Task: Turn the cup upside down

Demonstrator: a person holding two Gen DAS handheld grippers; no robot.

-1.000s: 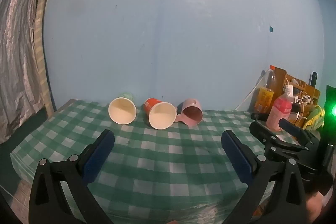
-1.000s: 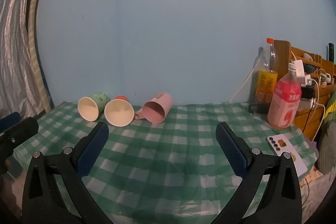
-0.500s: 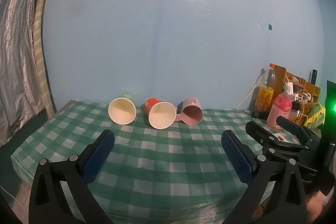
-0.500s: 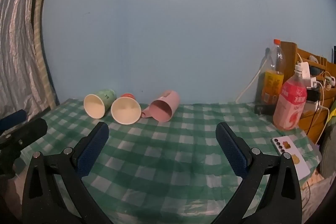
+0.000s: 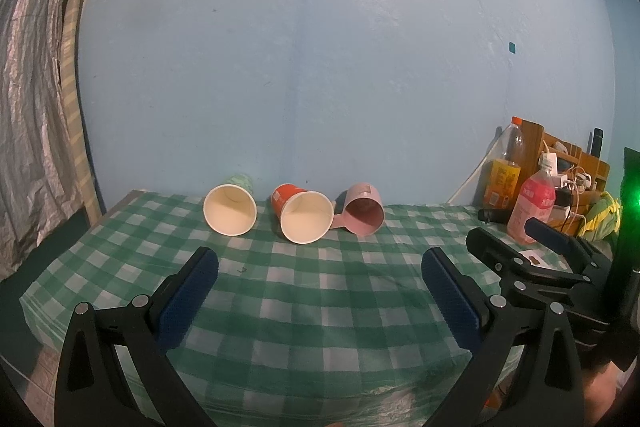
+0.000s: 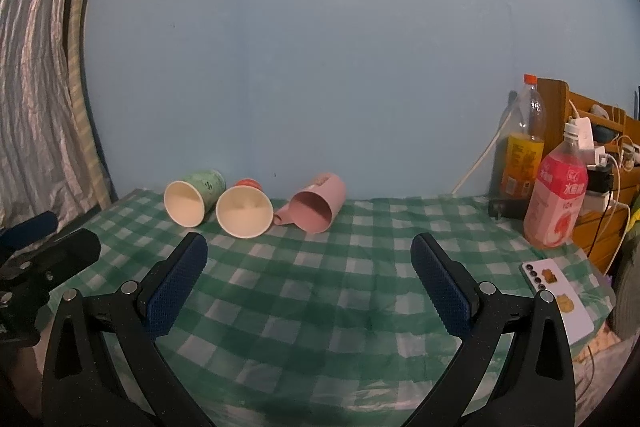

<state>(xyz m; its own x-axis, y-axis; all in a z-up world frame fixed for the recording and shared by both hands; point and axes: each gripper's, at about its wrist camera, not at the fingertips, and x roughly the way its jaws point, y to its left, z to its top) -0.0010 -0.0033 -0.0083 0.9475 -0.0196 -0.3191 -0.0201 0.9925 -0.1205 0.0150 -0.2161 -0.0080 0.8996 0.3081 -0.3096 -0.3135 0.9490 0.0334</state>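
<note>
Three cups lie on their sides at the back of the green checked table, mouths toward me: a green paper cup point(image 5: 230, 203) point(image 6: 192, 197), a red paper cup point(image 5: 302, 211) point(image 6: 245, 209) and a pink plastic cup with a handle point(image 5: 364, 209) point(image 6: 316, 205). My left gripper point(image 5: 320, 269) is open and empty, well short of the cups. My right gripper point(image 6: 310, 265) is open and empty, also short of them. The right gripper also shows at the right of the left wrist view point(image 5: 532, 247), and the left gripper at the left edge of the right wrist view point(image 6: 44, 251).
The checked tablecloth point(image 5: 320, 307) point(image 6: 320, 307) covers the table against a blue wall. A pink drink bottle point(image 6: 558, 195) point(image 5: 534, 205), an orange drink bottle point(image 6: 522, 143) and a wooden rack with chargers point(image 6: 600, 131) stand at the right. A phone point(image 6: 558, 299) lies near the right edge. A curtain point(image 5: 36, 107) hangs left.
Both grippers have drifted slightly, shifting the views a little. The cups have not moved and both grippers stay open.
</note>
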